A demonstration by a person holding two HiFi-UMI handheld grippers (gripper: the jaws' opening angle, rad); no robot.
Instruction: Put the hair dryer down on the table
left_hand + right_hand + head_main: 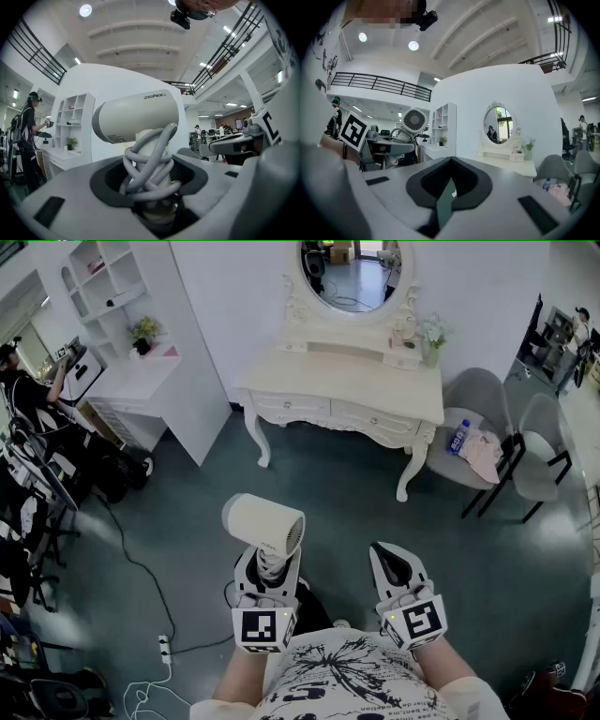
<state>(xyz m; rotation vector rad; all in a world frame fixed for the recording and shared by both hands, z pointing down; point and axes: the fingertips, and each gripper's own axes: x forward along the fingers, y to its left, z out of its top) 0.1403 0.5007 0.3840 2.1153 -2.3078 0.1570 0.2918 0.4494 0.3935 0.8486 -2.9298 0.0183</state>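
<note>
A cream hair dryer (pixel 265 524) stands upright in my left gripper (pixel 267 566), which is shut on its handle; a grey cord (pixel 150 164) is wound around that handle. Its barrel (pixel 136 115) lies crosswise above the jaws. I hold it over the dark floor, well short of the white dressing table (pixel 328 381). My right gripper (pixel 394 563) hangs beside it on the right, shut and with nothing in it (pixel 445 197). From the right gripper view, the dryer's round rear grille (pixel 414 121) shows at the left and the table (pixel 506 164) with its oval mirror lies ahead.
Two grey chairs (pixel 487 404) stand right of the table, one bearing a bottle (pixel 457 438) and a pink cloth. A white shelf and desk (pixel 141 381) fill the left corner, with a person (pixel 33 390) beside them. A power strip (pixel 165 649) and cable lie on the floor.
</note>
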